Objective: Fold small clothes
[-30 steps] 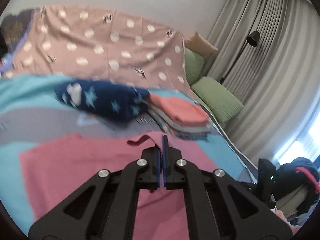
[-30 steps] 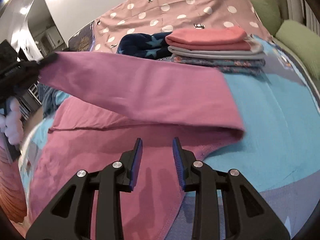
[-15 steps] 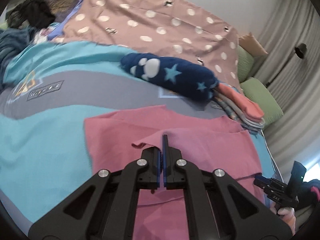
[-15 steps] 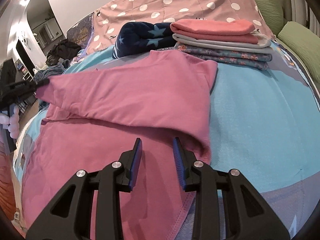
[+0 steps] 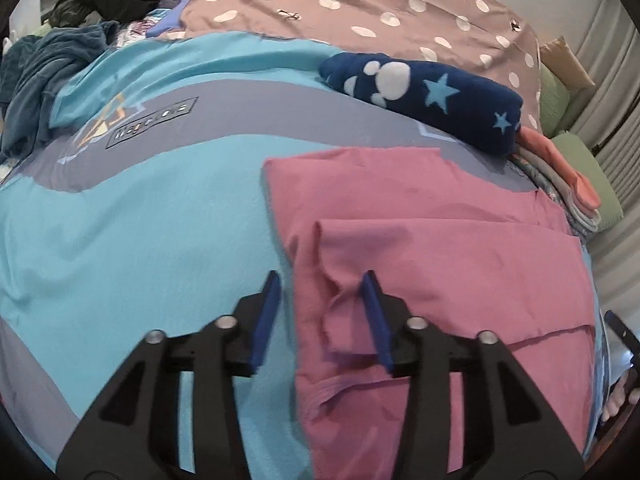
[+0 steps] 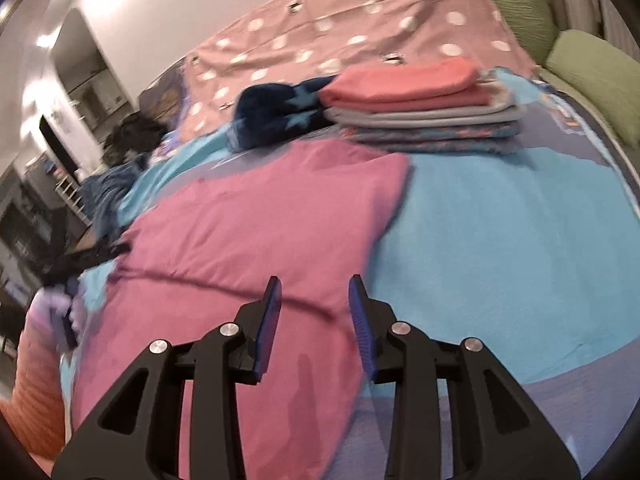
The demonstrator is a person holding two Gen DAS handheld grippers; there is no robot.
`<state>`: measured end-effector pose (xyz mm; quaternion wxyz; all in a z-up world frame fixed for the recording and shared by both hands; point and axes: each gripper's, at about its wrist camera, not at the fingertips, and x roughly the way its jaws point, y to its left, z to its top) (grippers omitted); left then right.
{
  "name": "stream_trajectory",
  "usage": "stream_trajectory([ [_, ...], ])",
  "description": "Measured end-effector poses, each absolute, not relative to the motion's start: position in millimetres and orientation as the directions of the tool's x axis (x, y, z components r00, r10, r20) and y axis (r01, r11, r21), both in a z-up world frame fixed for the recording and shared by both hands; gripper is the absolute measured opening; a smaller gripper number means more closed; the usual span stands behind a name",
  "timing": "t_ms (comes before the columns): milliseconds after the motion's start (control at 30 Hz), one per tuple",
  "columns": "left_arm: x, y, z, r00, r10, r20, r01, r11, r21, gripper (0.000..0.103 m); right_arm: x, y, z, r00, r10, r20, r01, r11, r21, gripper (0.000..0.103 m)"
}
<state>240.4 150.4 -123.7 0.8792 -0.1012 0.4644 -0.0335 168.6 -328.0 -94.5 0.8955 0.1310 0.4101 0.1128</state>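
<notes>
Released from the left gripper (image 5: 320, 312), which a moment ago pinched its edge with the fingers pressed together, the pink shirt (image 5: 432, 240) now lies on the bed with one flap folded over its middle. That gripper's fingers stand spread, one over the blue bedcover (image 5: 160, 220), the other over the shirt's left edge, holding nothing. The right gripper (image 6: 314, 320) is spread too, as it was before, hovering above the near part of the shirt with nothing between its fingers.

The shirt sits in the middle of the bed, near the grippers. In the left view a folded layer with a small rumpled corner lies just beyond the fingertips; in the right view, which is blurred, a seam or fold line runs across the shirt just ahead of the fingers.

Far of the shirt, touching or nearly touching its far edge, lie a dark blue star-patterned blanket (image 5: 432, 100) and, to its right, a stack of folded clothes (image 6: 424, 108) with a coral piece on top. Beyond them is a spotted pink cover (image 5: 360, 12), with green pillows (image 6: 592, 76) at far right and loose dark clothes (image 5: 52, 72) at far left.

I judge the first side fold just laid. Next likely comes smoothing the rumpled corner, then pinching another edge for the following fold, gripping only the layer meant to move.
</notes>
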Motion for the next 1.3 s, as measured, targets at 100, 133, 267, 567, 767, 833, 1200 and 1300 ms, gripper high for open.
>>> stream_trajectory([
  [100,237.2,146.8,-132.0,0.566,-0.102,-0.818,-0.016,0.991,-0.134,0.062,179.4,-330.5,-110.2,0.595,0.341,-0.727,-0.085,0.927,0.365,0.036],
  [133,235.4,143.9,-134.5,0.577,-0.091,-0.811,-0.002,0.994,-0.113,0.063,182.8,-328.7,-119.3,0.571,0.340,-0.747,-0.082,0.929,0.360,0.036],
  [267,232.6,139.9,-134.2,0.591,-0.068,-0.804,0.011,0.997,-0.076,0.065,180.6,-325.6,-131.8,0.563,0.268,-0.782,-0.068,0.958,0.279,0.035],
  [567,260.4,157.9,-115.9,0.614,-0.240,-0.752,0.048,0.962,-0.268,0.069,242.9,-368.5,-110.9,0.570,0.440,-0.694,-0.027,0.854,0.519,0.050],
  [767,310.0,166.4,-135.0,0.599,-0.293,-0.745,0.028,0.938,-0.346,0.012,304.6,-375.2,-136.6,0.554,0.475,-0.684,0.036,0.807,0.590,0.031],
  [833,313.2,171.4,-131.2,0.620,-0.338,-0.709,0.026,0.911,-0.411,0.007,309.0,-364.5,-127.1,0.572,0.429,-0.699,0.023,0.843,0.537,0.004],
  [1200,289.8,163.9,-115.3,0.682,-0.184,-0.707,0.025,0.973,-0.229,0.023,283.2,-376.2,-130.2,0.606,0.305,-0.735,0.099,0.888,0.450,0.016],
  [1300,249.5,173.9,-94.8,0.703,-0.212,-0.678,0.069,0.970,-0.233,0.041,240.0,-370.4,-113.3,0.619,0.332,-0.712,0.032,0.895,0.445,0.017],
])
